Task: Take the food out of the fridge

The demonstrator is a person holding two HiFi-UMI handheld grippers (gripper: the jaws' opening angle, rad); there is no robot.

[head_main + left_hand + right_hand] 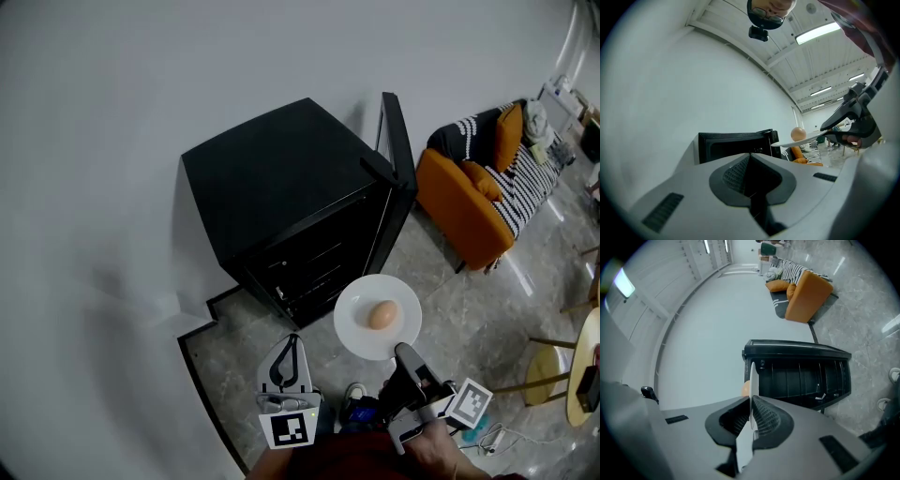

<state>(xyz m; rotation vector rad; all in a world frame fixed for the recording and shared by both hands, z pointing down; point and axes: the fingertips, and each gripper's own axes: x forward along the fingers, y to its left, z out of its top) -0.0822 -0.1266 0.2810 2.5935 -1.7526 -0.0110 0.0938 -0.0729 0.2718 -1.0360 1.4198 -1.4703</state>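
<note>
In my right gripper view the egg is mostly hidden behind the edge-on plate, only an orange sliver shows. The fridge interior is too dark in head view, so I can't tell its contents. The round table is cut off at the right edge.

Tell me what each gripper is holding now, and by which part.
The right gripper pinches the white plate by its near rim; an egg lies on the plate. The left gripper holds nothing; its jaws are together.
</note>
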